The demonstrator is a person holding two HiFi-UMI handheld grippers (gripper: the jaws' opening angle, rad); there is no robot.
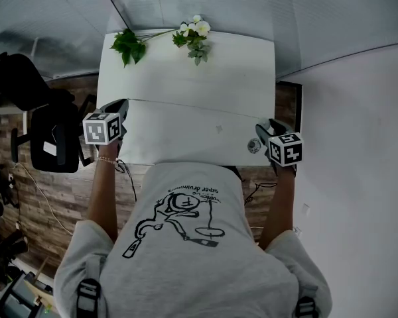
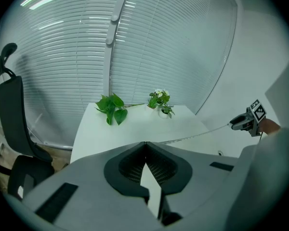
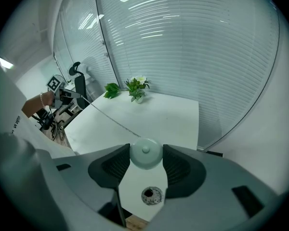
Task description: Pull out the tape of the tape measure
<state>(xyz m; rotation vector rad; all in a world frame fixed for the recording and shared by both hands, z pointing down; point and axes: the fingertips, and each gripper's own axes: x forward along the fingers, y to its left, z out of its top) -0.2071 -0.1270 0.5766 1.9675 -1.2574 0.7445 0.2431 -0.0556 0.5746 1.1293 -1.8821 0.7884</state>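
Right claw (image 3: 145, 151) pinches the round tape measure (image 3: 145, 154). Left claw (image 2: 145, 144), pressed together on the tape (image 2: 197, 135), sits far left, with the tape taut between the 2.

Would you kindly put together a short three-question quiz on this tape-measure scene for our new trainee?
1. True or false: the right gripper holds the round pale-green tape measure case between its fingers.
2. The thin tape runs from the case to: A) the left gripper; B) the black chair; C) the window blinds.
3. Fill in: the white-flowered plant stands at the white table's ____ edge, away from the person.
Key: 1 true; 2 A; 3 far.
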